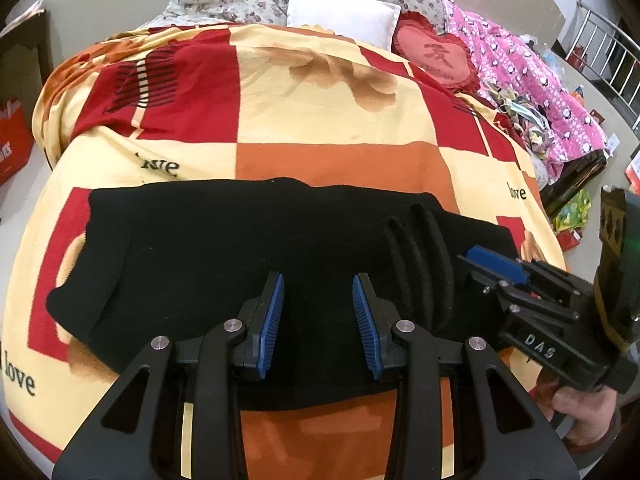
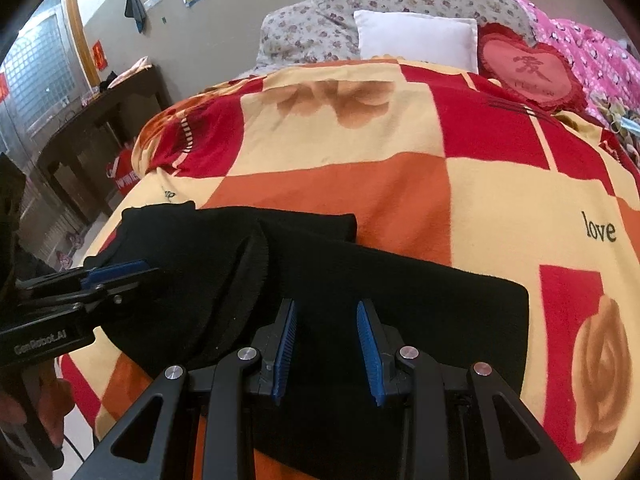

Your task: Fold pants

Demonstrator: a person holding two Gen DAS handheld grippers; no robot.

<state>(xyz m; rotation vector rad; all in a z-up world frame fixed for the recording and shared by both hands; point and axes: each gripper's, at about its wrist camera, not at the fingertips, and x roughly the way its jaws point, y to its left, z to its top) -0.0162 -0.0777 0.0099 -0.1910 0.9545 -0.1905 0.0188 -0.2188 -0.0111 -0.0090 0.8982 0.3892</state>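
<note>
Your black pants (image 1: 248, 264) lie folded across the near end of the bed, on the checked blanket (image 1: 320, 128), and their near edge is cut off behind your left gripper (image 1: 318, 322) in its own view; the cloth is so dark that its folds are hard to read, beyond a few ridges bunched at the pants' right part. Your left gripper's blue pads stand part way apart over the pants with only air between them, gripping nothing. Your right gripper (image 2: 327, 350) hangs over the pants' right end the same way, jaws part open and bare. Your hand (image 1: 580, 408) shows only at the frame's edge. At the head of the bed sit a white pillow (image 2: 416, 38), a red heart cushion (image 2: 524, 70) and a floral quilt (image 2: 320, 20), with a pink cover (image 1: 532, 80) along the right side. A dark wooden table (image 2: 100, 120) stands left of the bed by a tiled window (image 2: 32, 64); what rests on it is too small to tell. A red bag (image 1: 14, 140) sits on the floor, its contents unseen.
</note>
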